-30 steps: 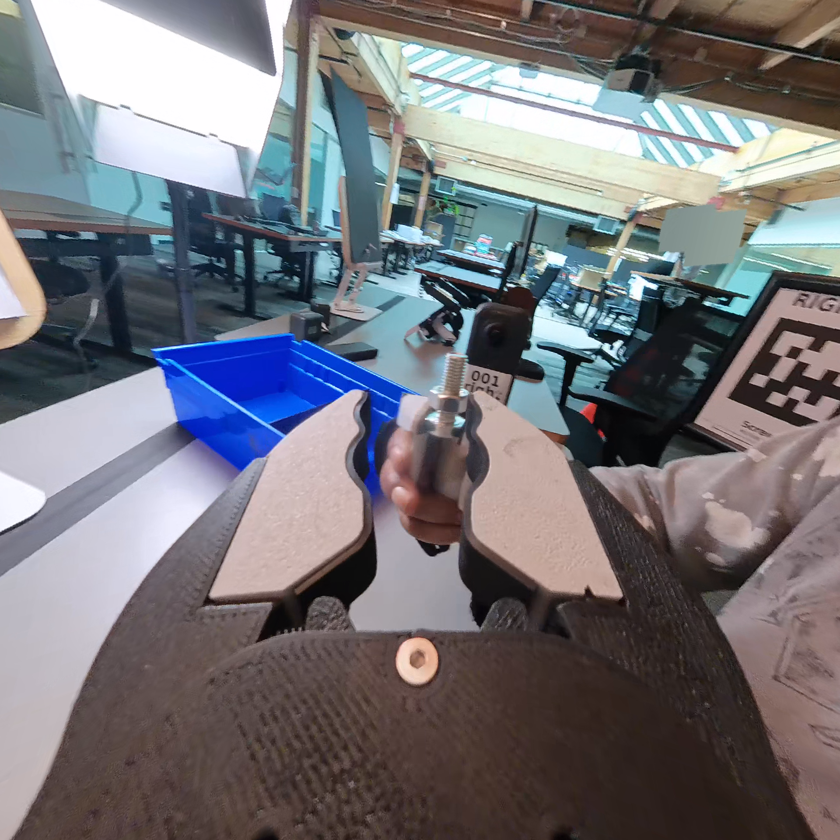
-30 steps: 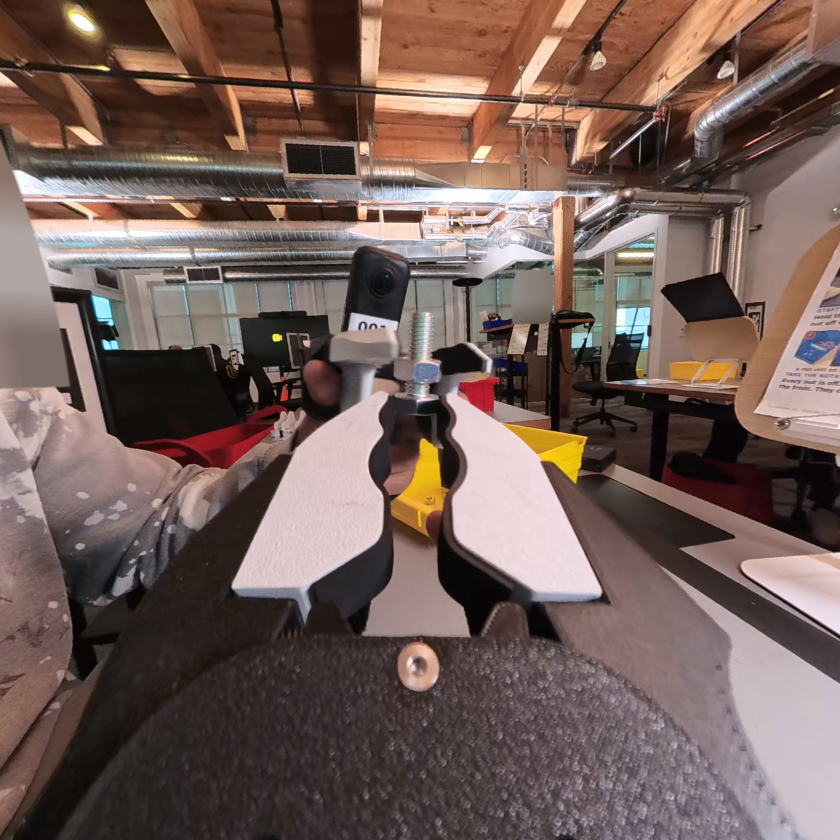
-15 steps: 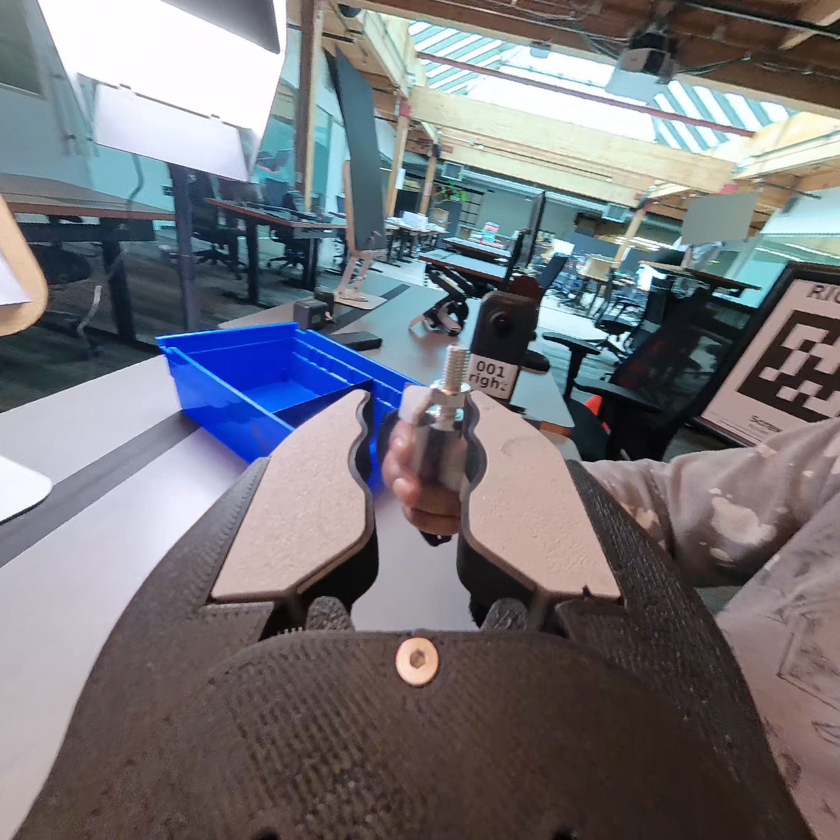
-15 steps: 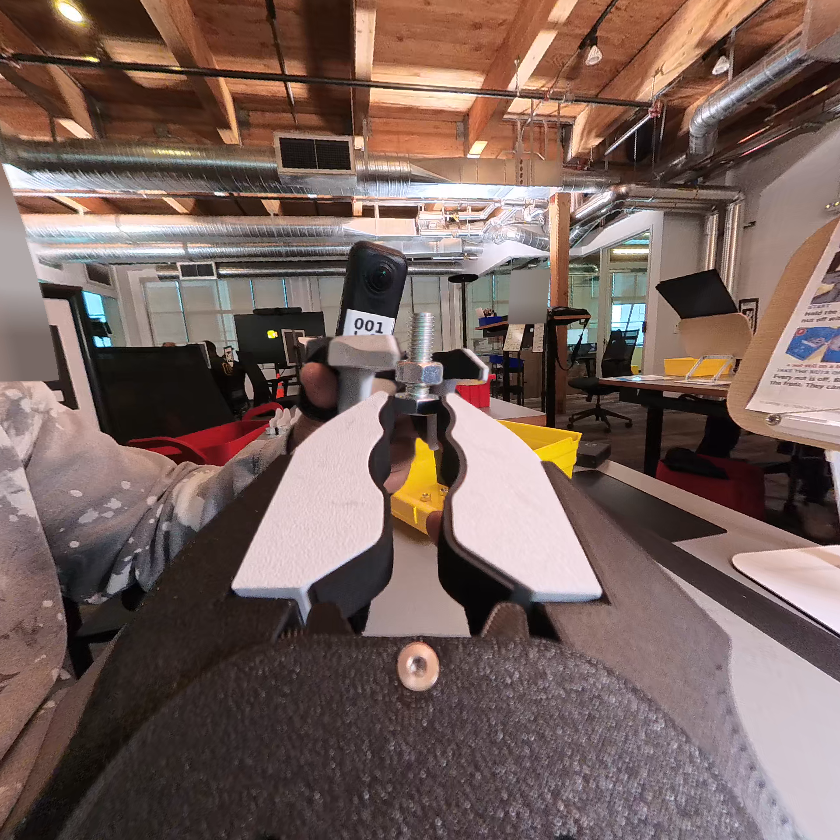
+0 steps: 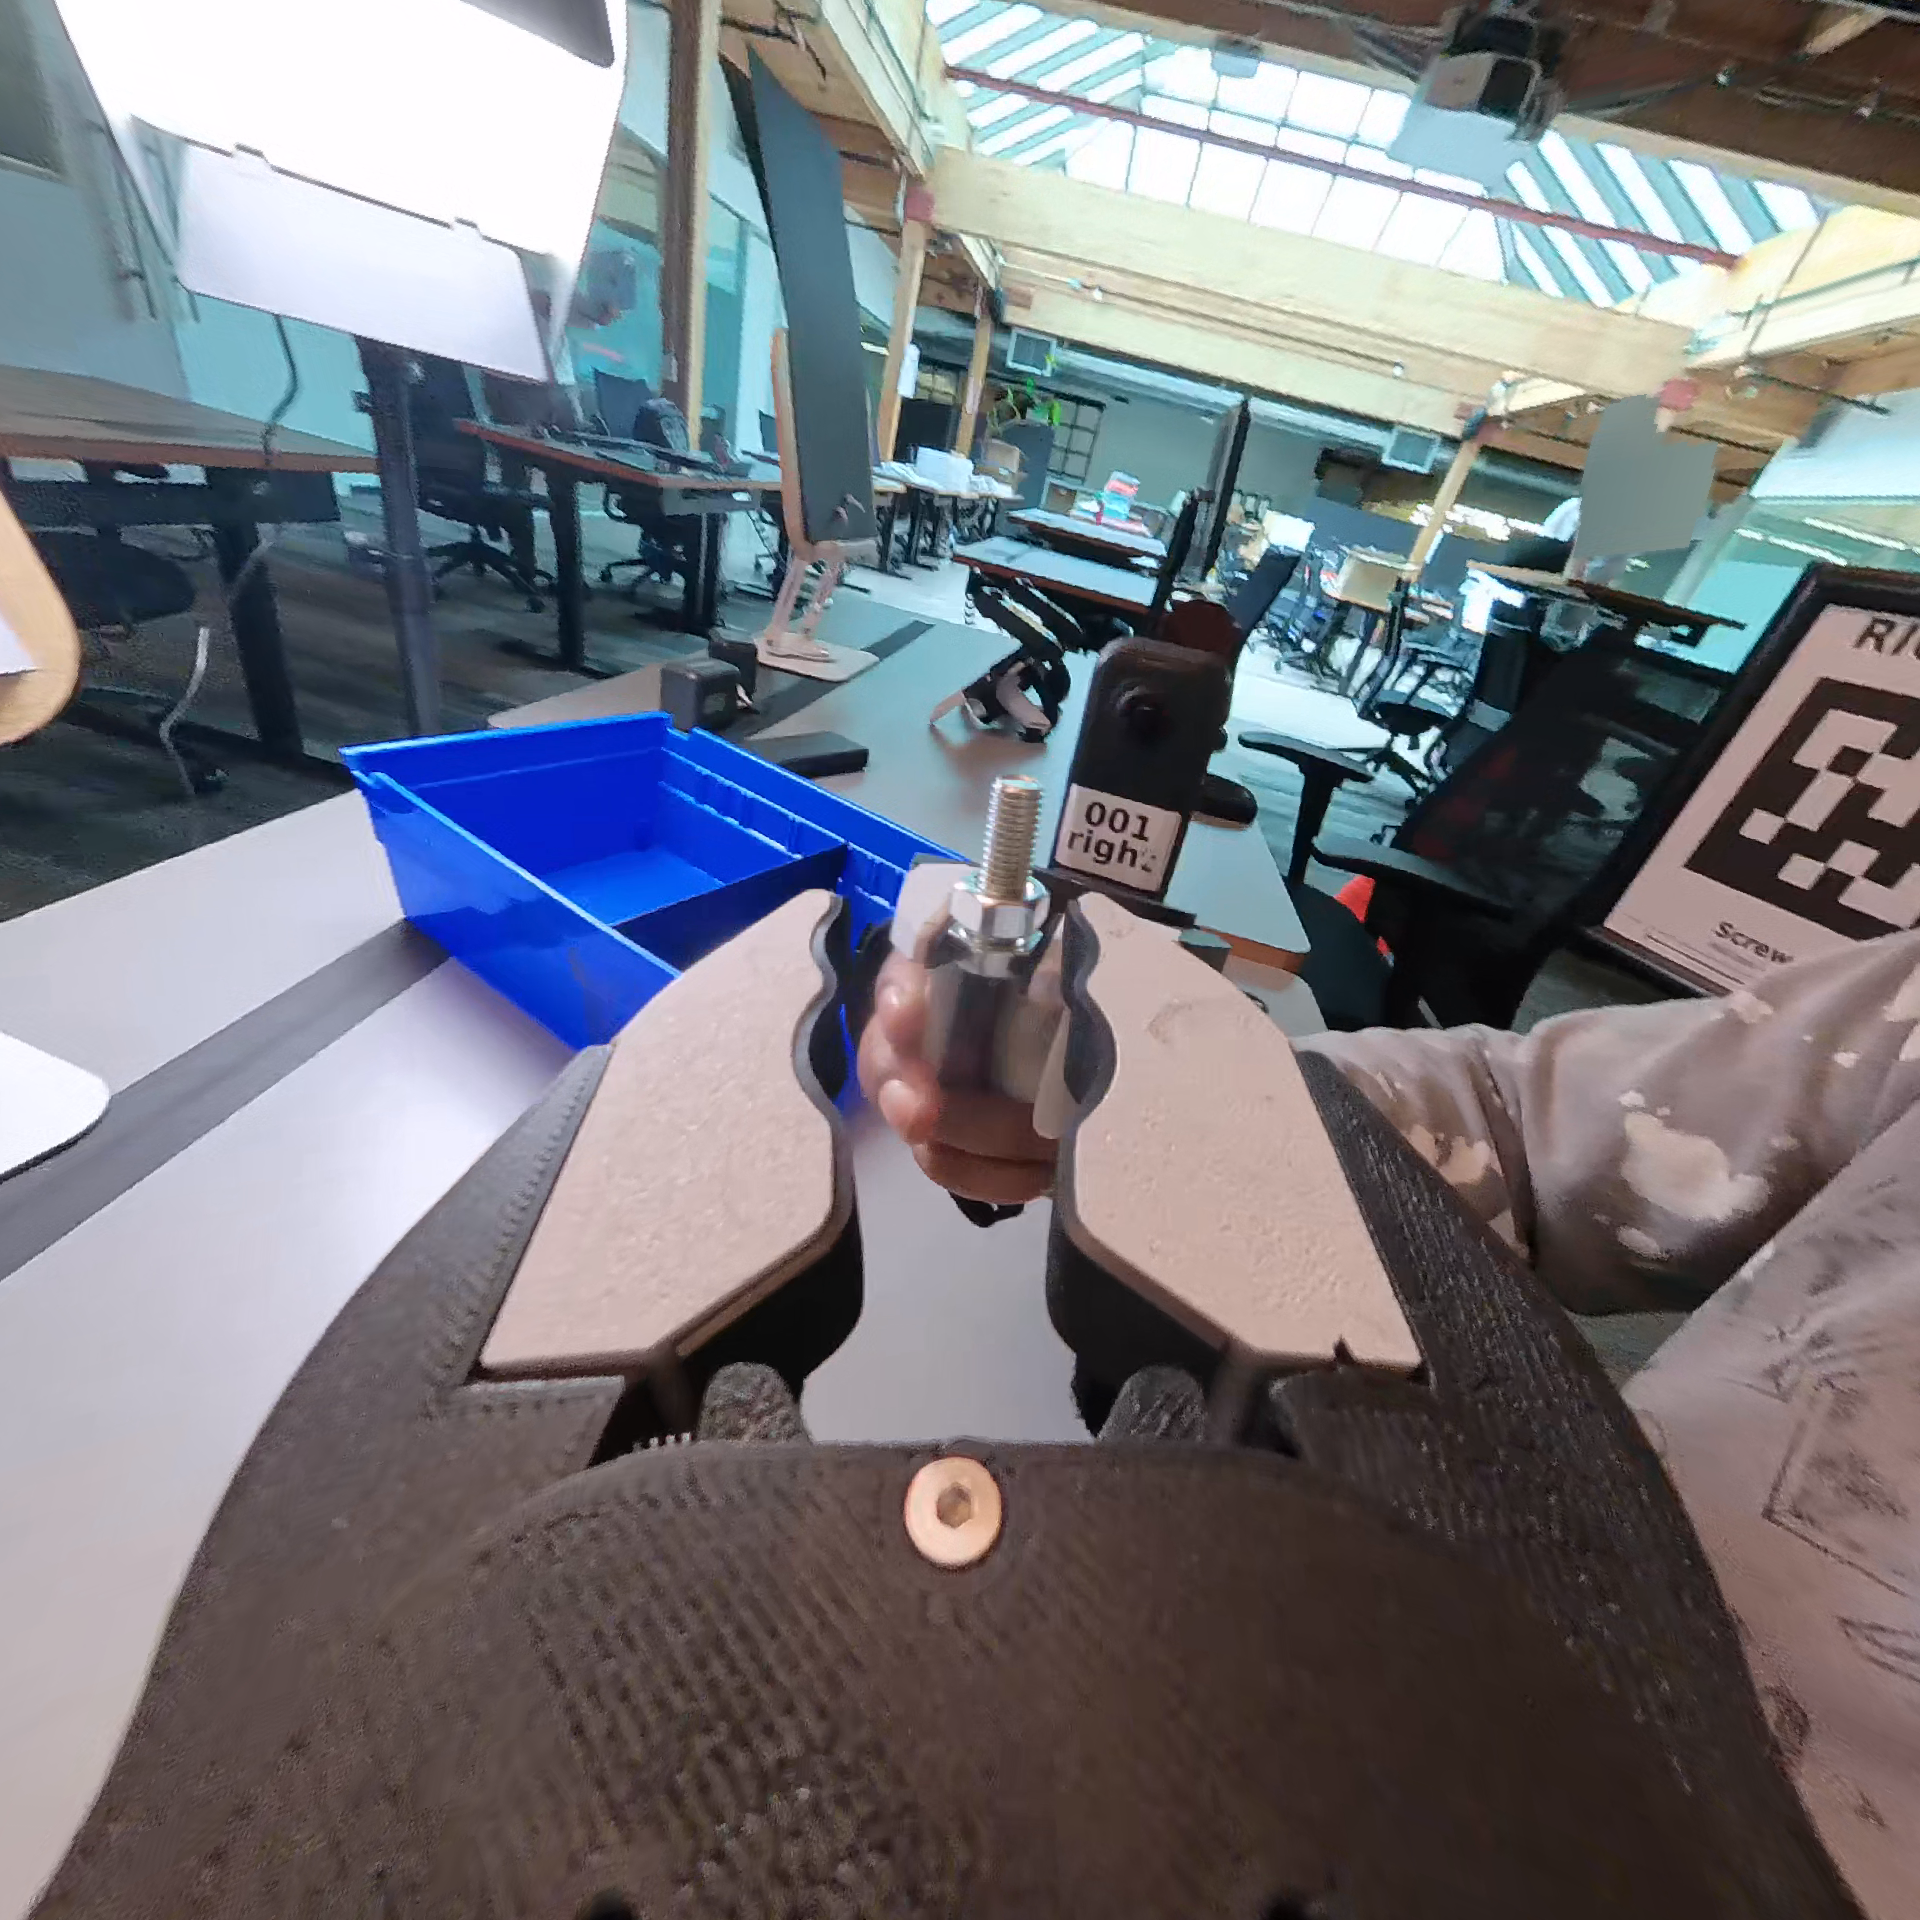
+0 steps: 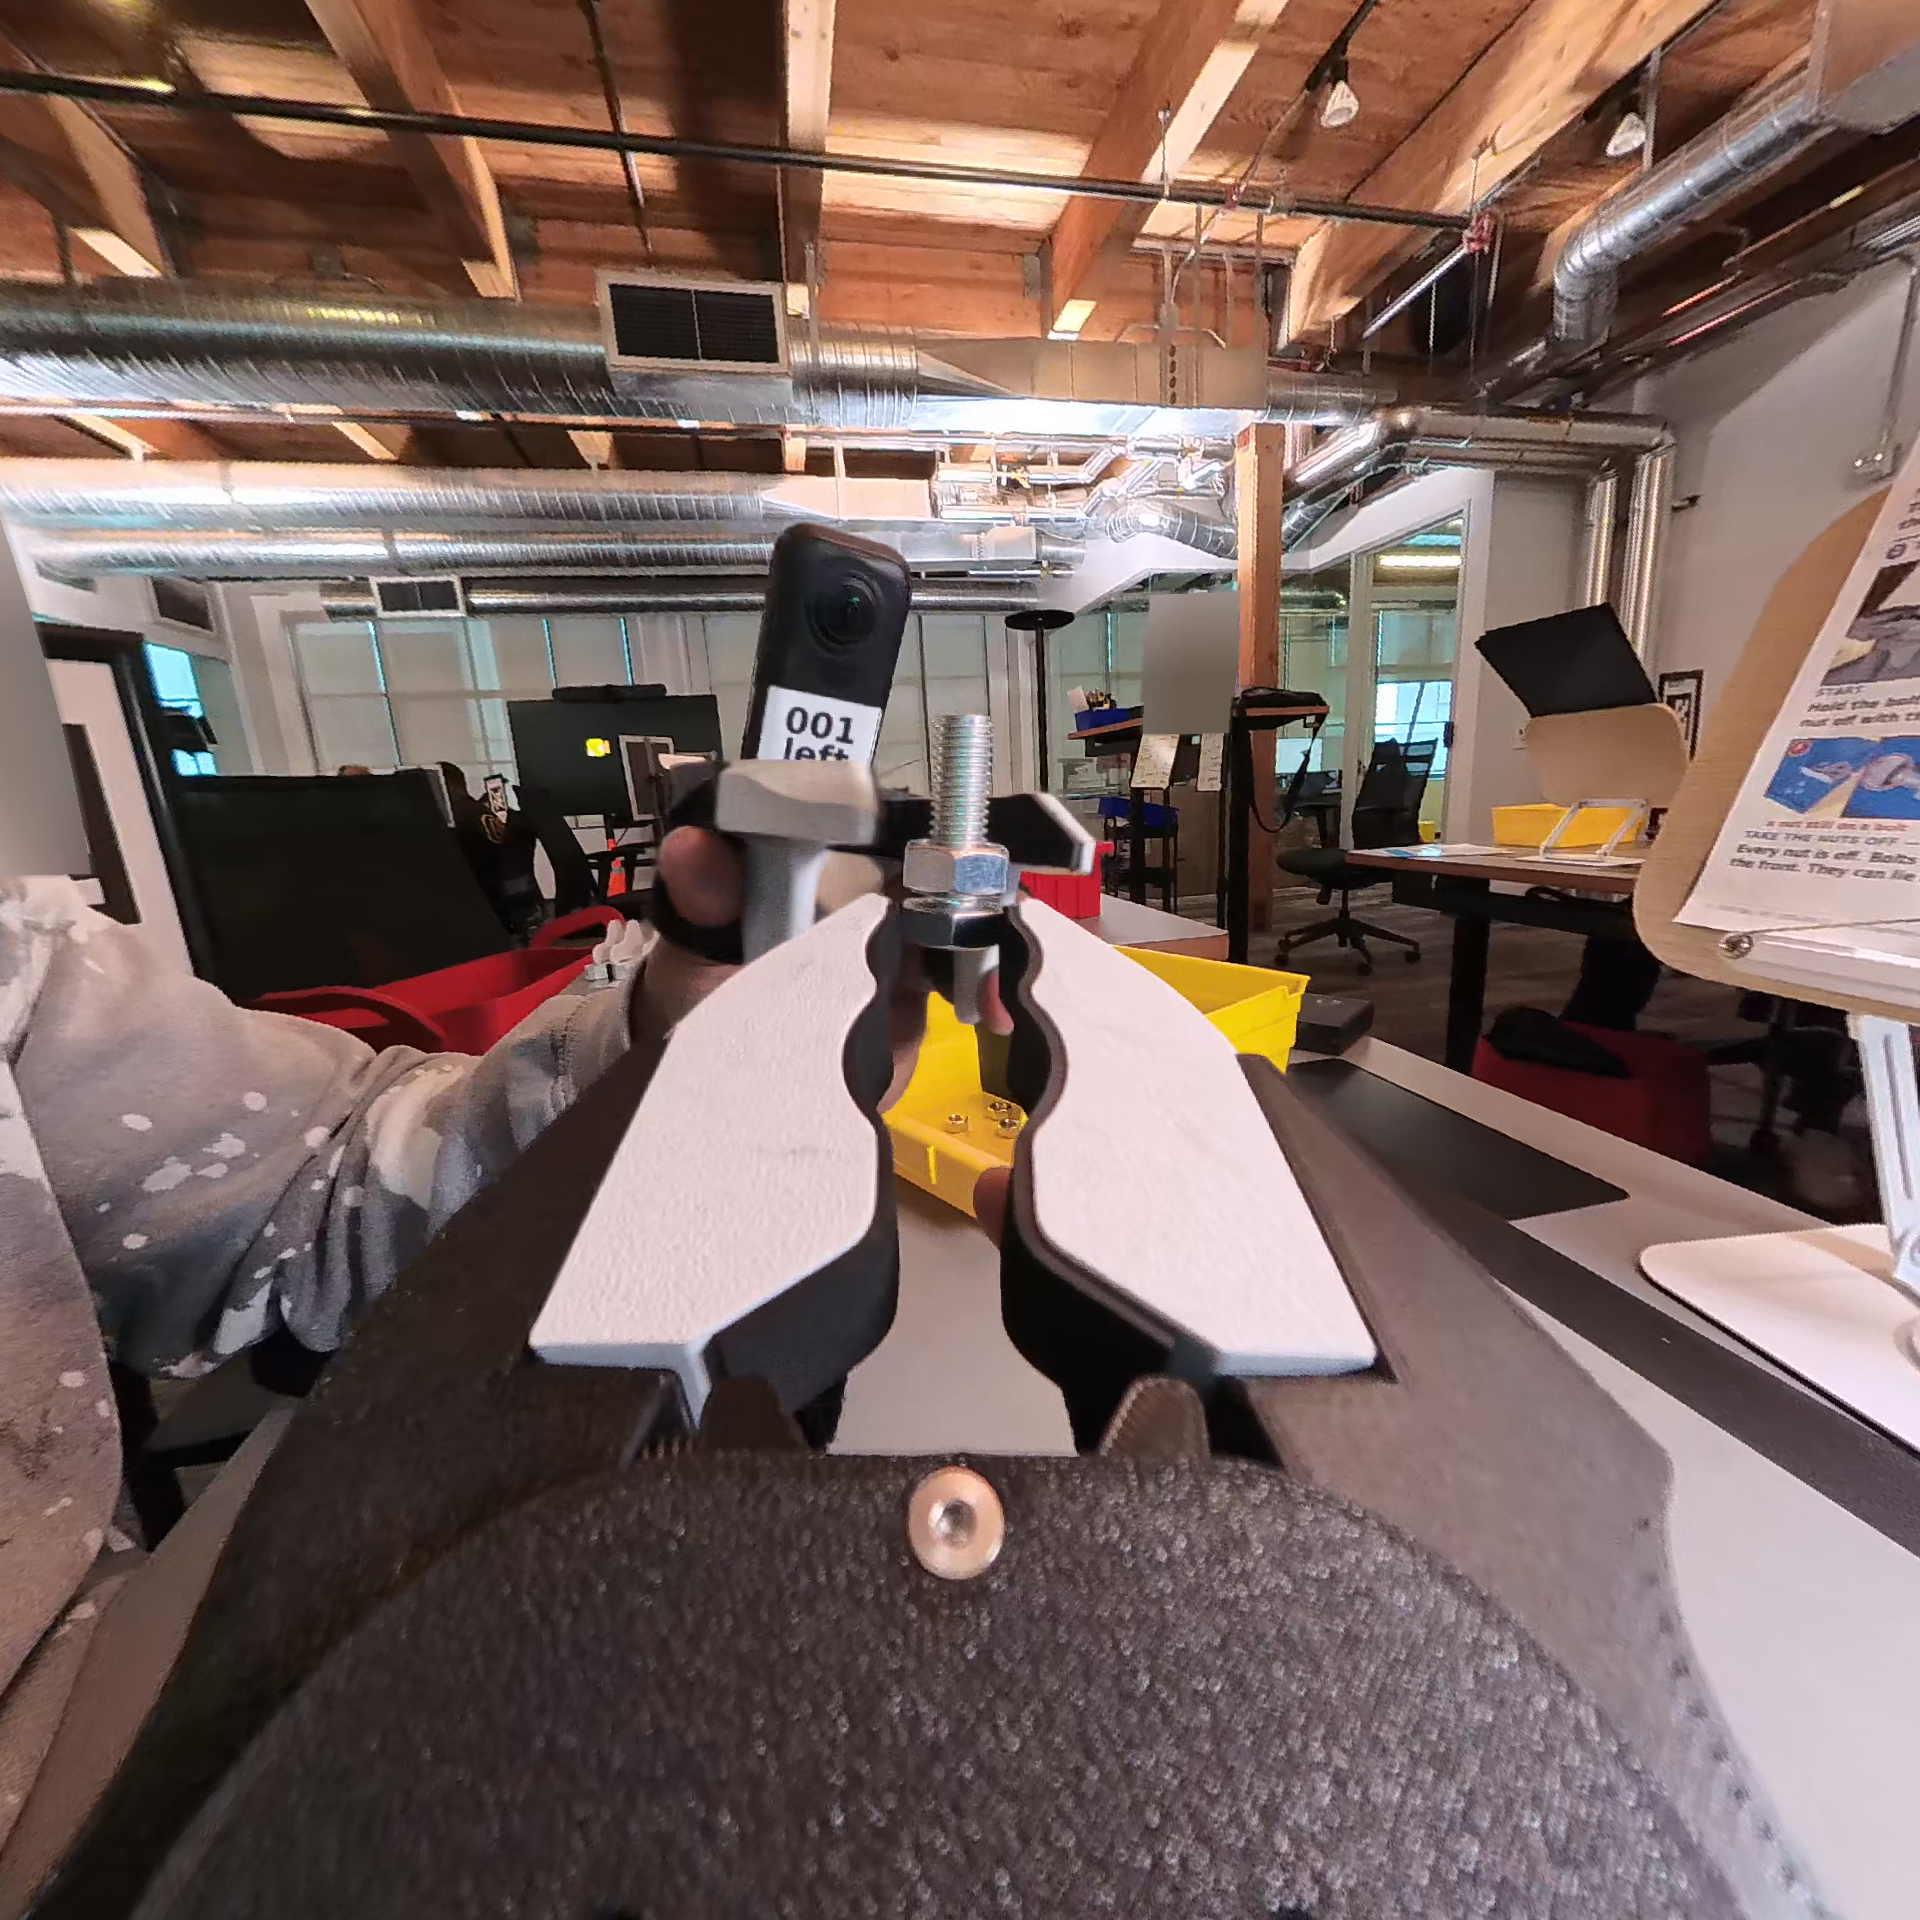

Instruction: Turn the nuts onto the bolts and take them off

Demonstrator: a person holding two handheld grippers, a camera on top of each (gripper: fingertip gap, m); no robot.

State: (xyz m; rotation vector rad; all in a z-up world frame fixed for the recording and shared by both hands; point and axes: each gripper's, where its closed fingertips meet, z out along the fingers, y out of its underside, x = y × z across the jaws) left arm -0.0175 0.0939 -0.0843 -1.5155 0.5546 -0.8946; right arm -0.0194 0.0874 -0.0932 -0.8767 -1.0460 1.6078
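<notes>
Holding the bolt (image 5: 1013,831) upright above the tabletop (image 5: 260,1195), the left hand-held gripper (image 5: 951,997) is clamped on its lower part, threaded shank poking up just right of the blue bin (image 5: 582,842). Right hand-held gripper (image 6: 951,961) is closed on the lower of two nuts (image 6: 956,878) stacked on the shank, above the yellow bin (image 6: 1226,987) where a few loose nuts (image 6: 982,1122) lie. Steel parts look small, rigid, light and slick, so grip the nut on its flats and the bolt low, clear of the threads; slipping seems the risk.
</notes>
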